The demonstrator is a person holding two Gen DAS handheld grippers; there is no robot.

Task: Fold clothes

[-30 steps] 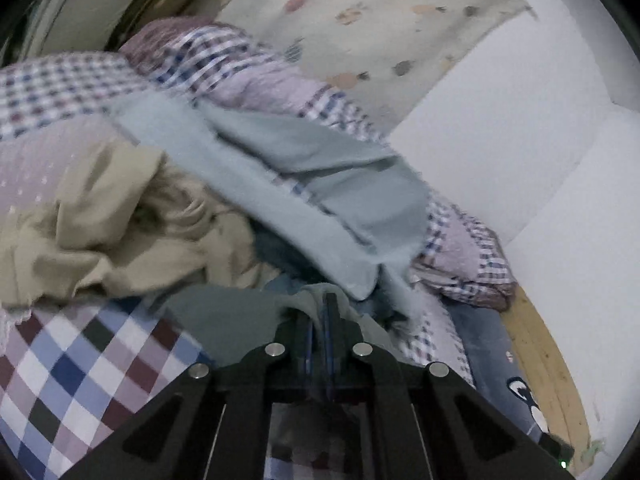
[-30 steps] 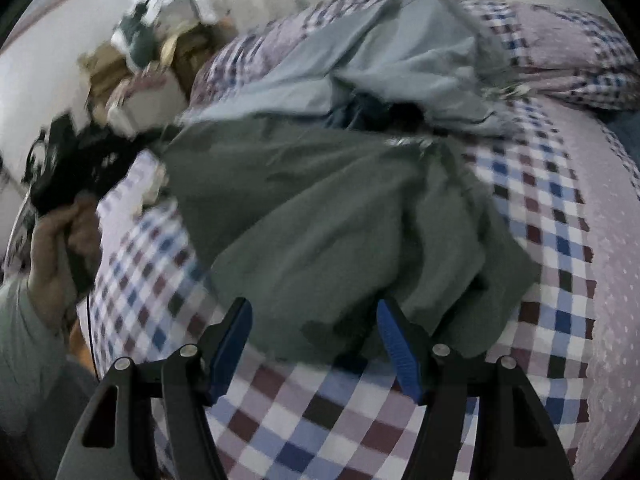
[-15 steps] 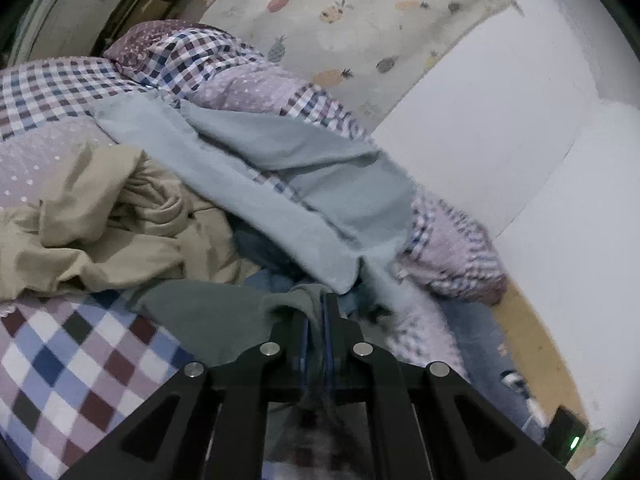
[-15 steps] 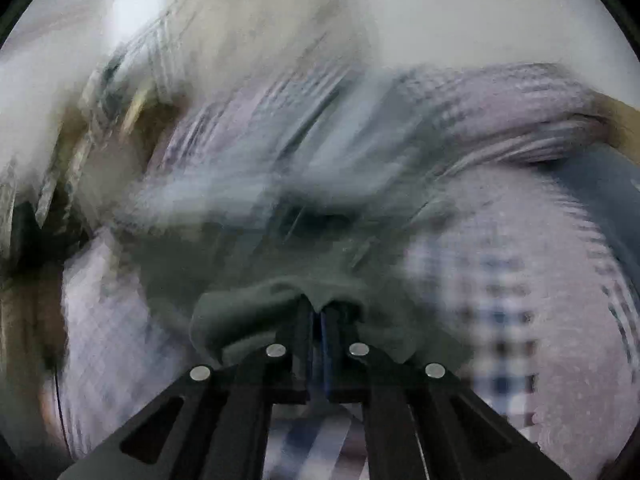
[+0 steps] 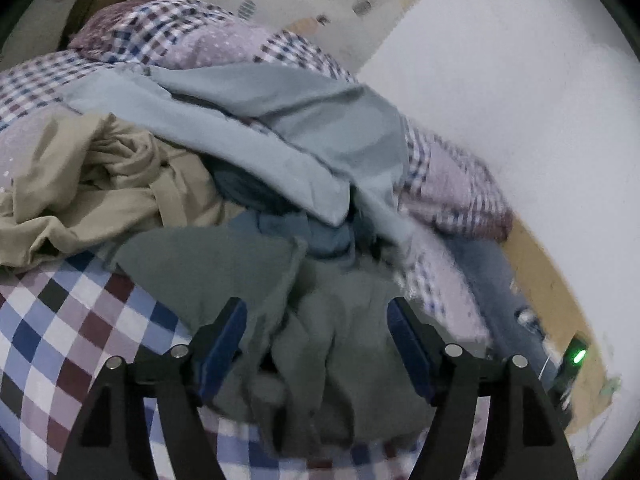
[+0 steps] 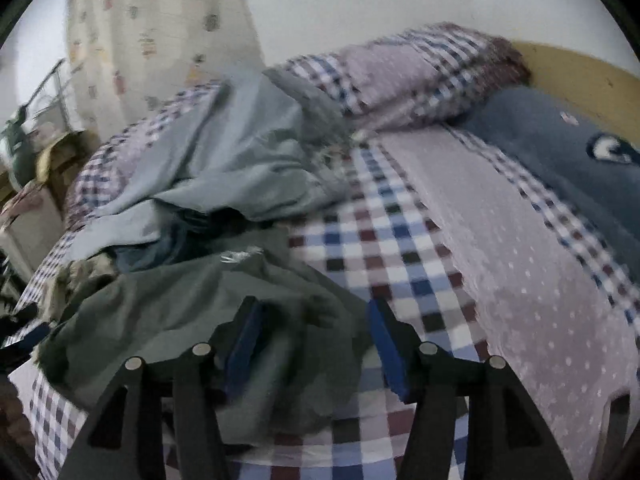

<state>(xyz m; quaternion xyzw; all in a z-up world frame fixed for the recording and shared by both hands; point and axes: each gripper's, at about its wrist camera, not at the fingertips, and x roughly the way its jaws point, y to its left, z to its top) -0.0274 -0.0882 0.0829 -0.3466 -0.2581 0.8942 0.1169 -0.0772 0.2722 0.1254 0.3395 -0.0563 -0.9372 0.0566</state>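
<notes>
Where left claw (image 5: 316, 344) gapes, beige garment (image 5: 92, 196) visible

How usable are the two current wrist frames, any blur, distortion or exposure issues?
Left wrist: dim, motion-smeared around the dark green garment; white wall looks overexposed. Right wrist: soft blur throughout, checked bedspread smeared. Both: strong fisheye bending, black corner vignette.

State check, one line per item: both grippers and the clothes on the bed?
left gripper: open, over the dark green garment
right gripper: open, holding nothing
dark green garment: crumpled, unfolded, loose on the bed
light blue garment: unfolded, draped over the pile
beige garment: bunched up, unfolded
</notes>
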